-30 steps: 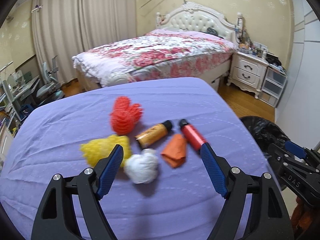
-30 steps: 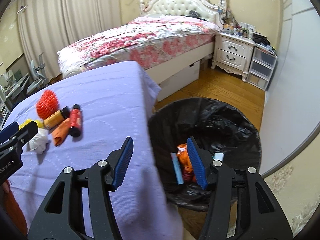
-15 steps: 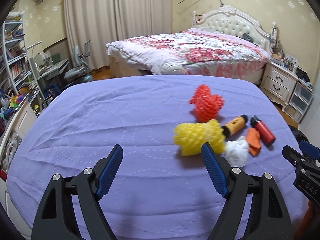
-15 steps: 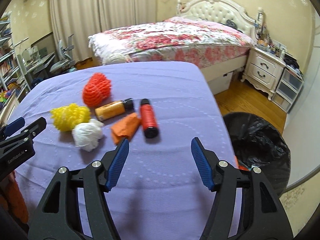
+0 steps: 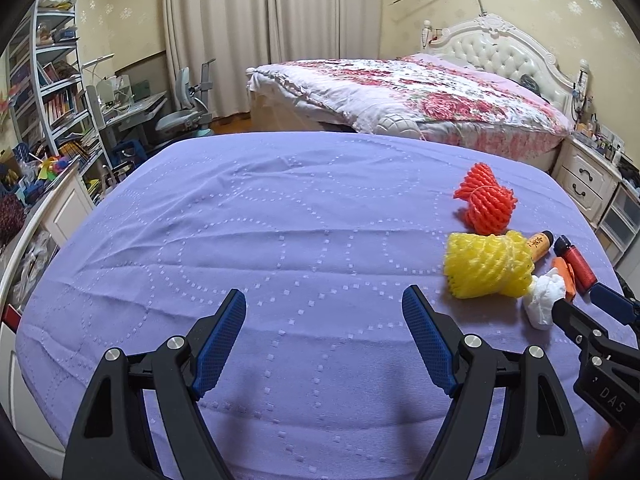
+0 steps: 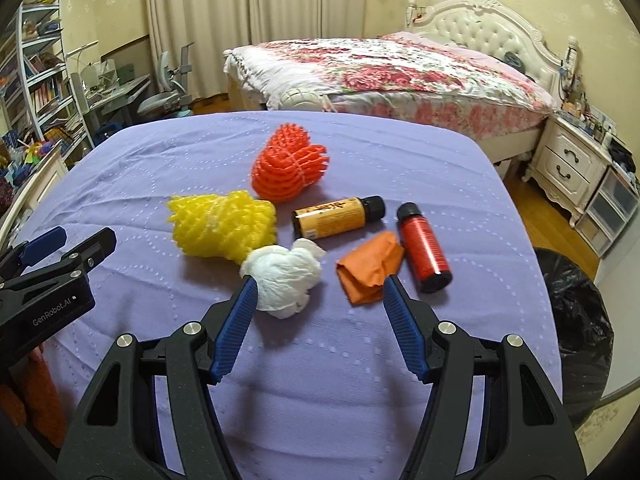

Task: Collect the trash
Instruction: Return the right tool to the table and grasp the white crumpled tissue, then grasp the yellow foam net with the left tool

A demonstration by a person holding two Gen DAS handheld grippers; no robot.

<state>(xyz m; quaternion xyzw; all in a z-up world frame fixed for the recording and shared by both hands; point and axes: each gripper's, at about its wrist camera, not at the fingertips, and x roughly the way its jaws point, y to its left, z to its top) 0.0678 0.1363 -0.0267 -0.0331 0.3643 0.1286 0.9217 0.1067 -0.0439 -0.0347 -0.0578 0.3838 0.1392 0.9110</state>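
Trash lies on the purple table [image 6: 400, 152]: a white crumpled tissue [image 6: 284, 276], an orange paper wad [image 6: 370, 266], a red bottle [image 6: 424, 248], an orange bottle [image 6: 338, 216], a yellow foam net [image 6: 222, 226] and a red foam net [image 6: 290, 168]. My right gripper [image 6: 318, 286] is open and empty, just before the tissue and the orange wad. My left gripper [image 5: 324, 304] is open and empty over bare cloth, left of the yellow net [image 5: 486, 266], red net [image 5: 486, 204] and tissue [image 5: 546, 300].
A black-lined trash bin [image 6: 576, 320] stands on the floor right of the table. A floral bed [image 6: 400, 68] is behind, a nightstand [image 6: 568, 168] at right, a desk and shelves [image 5: 52, 92] at left.
The right gripper swung from over the bin back to the table and now faces the tissue and orange wad. The left gripper swung left, away from the trash pile.
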